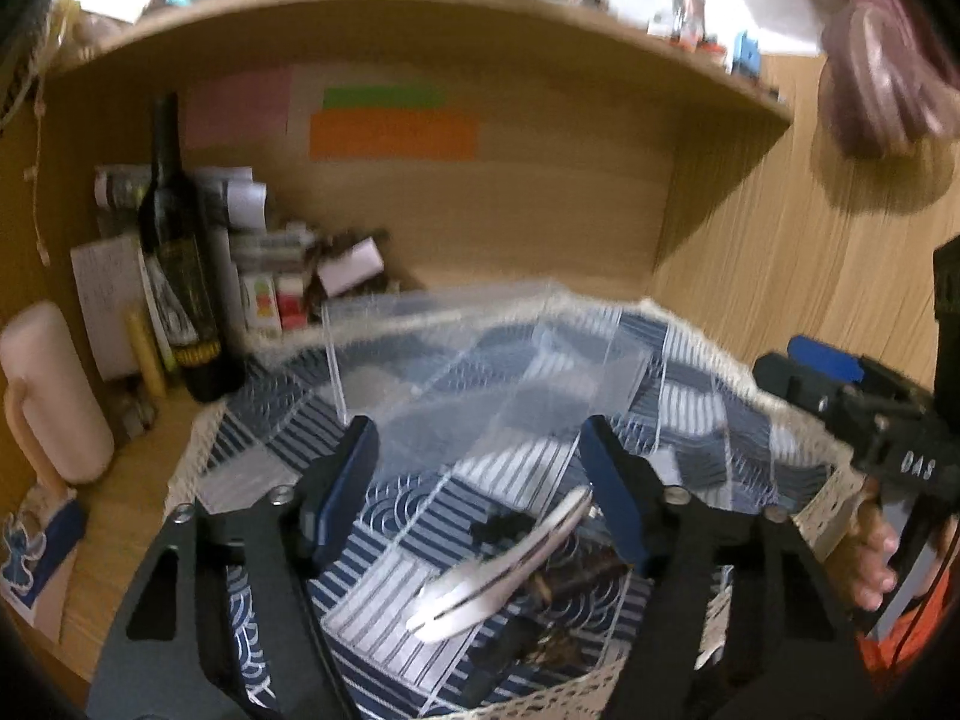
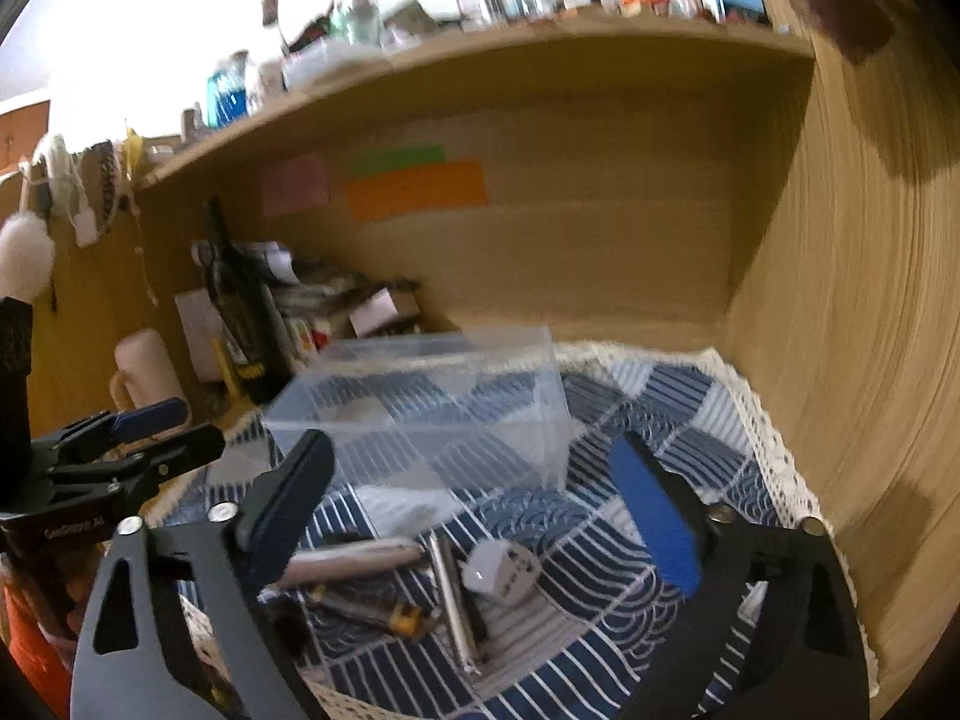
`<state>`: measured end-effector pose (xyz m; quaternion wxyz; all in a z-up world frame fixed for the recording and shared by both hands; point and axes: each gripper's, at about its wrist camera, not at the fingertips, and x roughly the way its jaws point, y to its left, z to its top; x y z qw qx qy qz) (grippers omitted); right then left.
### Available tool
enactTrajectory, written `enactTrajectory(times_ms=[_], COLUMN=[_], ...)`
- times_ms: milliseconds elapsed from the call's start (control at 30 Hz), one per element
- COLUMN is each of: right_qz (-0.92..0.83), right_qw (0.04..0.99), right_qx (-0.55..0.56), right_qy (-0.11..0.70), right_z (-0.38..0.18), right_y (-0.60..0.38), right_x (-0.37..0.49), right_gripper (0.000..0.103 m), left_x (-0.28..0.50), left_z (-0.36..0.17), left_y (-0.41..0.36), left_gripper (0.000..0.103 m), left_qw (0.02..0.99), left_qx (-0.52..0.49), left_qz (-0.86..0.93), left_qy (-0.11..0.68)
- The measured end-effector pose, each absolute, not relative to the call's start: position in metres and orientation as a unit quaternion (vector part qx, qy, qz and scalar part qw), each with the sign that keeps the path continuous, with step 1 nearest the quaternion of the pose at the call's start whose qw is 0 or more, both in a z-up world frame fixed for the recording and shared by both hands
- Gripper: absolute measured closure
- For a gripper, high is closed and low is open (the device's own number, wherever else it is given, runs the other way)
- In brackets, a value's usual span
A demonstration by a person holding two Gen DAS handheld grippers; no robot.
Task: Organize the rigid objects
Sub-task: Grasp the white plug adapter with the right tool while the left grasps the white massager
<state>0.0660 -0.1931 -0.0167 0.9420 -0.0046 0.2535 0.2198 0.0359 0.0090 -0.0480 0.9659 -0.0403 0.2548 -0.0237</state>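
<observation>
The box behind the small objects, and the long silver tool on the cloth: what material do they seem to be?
The box looks like clear rigid plastic, perhaps acrylic: the cloth pattern shows through its flat walls. The silver tool looks like polished metal: it is bright with white glare, though motion blur leaves this uncertain.

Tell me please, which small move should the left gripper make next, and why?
Probably lower the left gripper onto the silver tongs and close. Its jaws are open with the tongs lying loose on the cloth between them, and the clear box just beyond looks empty, ready to receive them.
</observation>
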Motion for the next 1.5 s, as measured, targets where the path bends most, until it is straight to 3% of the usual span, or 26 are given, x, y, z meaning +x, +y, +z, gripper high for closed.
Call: enactTrajectory(times_ms=[100,367,667,767,833,933,1033,1500], right_qz=[0.215,0.214,0.217,0.216,0.218,0.229,0.224,0.214], right_qw=[0.935,0.913,0.893,0.887,0.881,0.873,0.874,0.904], right_qx=[-0.013,-0.011,-0.006,-0.004,0.001,0.031,0.035,0.008], right_qy=[0.280,0.347,0.395,0.409,0.420,0.430,0.430,0.369], right_z=[-0.033,-0.071,-0.098,-0.105,-0.110,-0.114,-0.114,-0.090], right_y=[-0.195,-0.198,-0.188,-0.184,-0.183,-0.186,-0.188,-0.187], right_x=[0.072,0.086,0.103,0.109,0.113,0.118,0.119,0.100], right_gripper=[0.026,0.026,0.026,0.031,0.038,0.043,0.058,0.058], left_x=[0.041,0.052,0.059,0.062,0.063,0.062,0.062,0.051], left_z=[-0.071,-0.121,-0.139,-0.146,-0.146,-0.148,-0.147,-0.100], left_y=[0.008,0.007,0.003,0.006,0.008,0.008,0.008,0.017], left_gripper=[0.042,0.042,0.037,0.037,0.039,0.057,0.061,0.066], left_qw=[0.956,0.934,0.929,0.925,0.926,0.926,0.925,0.947], left_qx=[-0.036,-0.042,-0.040,-0.053,-0.060,-0.063,-0.062,-0.060], left_qz=[-0.024,-0.020,-0.045,-0.053,-0.058,-0.072,-0.071,-0.050], left_qy=[0.291,0.354,0.365,0.372,0.369,0.365,0.367,0.310])
